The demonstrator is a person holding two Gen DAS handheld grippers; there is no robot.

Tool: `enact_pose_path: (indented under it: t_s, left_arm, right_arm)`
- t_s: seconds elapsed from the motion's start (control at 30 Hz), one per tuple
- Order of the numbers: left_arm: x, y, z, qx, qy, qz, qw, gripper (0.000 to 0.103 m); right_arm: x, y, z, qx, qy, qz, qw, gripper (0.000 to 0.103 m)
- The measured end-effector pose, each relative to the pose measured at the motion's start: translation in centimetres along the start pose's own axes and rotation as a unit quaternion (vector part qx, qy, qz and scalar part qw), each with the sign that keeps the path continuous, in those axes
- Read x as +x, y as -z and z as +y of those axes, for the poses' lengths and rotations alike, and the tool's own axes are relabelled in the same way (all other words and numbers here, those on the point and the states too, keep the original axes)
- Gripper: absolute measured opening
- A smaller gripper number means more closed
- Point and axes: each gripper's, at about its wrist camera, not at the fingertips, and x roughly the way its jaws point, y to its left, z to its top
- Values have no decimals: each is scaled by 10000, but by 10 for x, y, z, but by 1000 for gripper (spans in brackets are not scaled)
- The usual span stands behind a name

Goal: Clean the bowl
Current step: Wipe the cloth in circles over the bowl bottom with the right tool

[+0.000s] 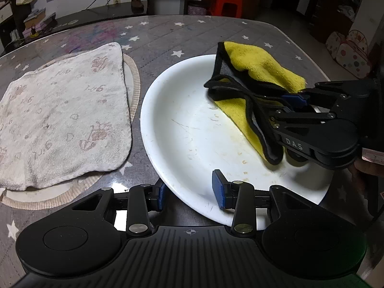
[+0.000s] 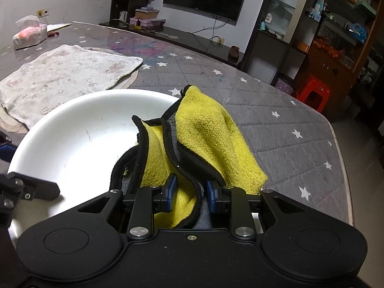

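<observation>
Wiping part done: right gripper [image 2: 189,195] pinches cloth [image 1: 261,72] against bowl [image 1: 182,124] on table, crumbs and smears [image 1: 242,158] left near centre; left gripper [image 1: 192,192], jaws wide and empty, straddles the near rim.

A pale towel [image 1: 60,117] (printed, perhaps stained) covers a round mat [image 1: 133,81].

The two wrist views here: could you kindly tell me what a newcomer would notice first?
The bright yellow cloth with black trim stands out, clamped in the right gripper and draped over the far rim of the wide white bowl. The left gripper straddles the bowl's near rim, jaws apart. Left of the bowl, a pale printed towel lies flat on the star-patterned tablecloth.
</observation>
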Motion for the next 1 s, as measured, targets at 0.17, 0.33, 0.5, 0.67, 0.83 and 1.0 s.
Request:
enact_pose_path:
  t_s: [0.17, 0.33, 0.5, 0.67, 0.83, 1.0]
  left_arm:
    - [-4, 2, -1, 73, -2, -36, 10000, 40]
    - [-4, 3, -2, 88, -24, -43, 9999, 40]
    - [-3, 3, -2, 104, -18, -33, 9999, 40]
    - [-3, 3, -1, 99, 1, -33, 9999, 40]
    - [-3, 3, -3, 120, -31, -42, 9999, 40]
    - [-3, 3, -3, 128, -35, -37, 9999, 40]
  right_arm:
    - [-6, 6, 0, 24, -4, -6, 10000, 28]
    - [-13, 13, 2, 41, -11, -10, 10000, 28]
    - [-21, 18, 5, 11, -67, 29, 10000, 28]
    - [-26, 21, 6, -19, -172, 71, 9998, 28]
    - [-26, 21, 8, -29, -204, 64, 9998, 28]
    - [-25, 20, 3, 51, -262, 51, 9996, 28]
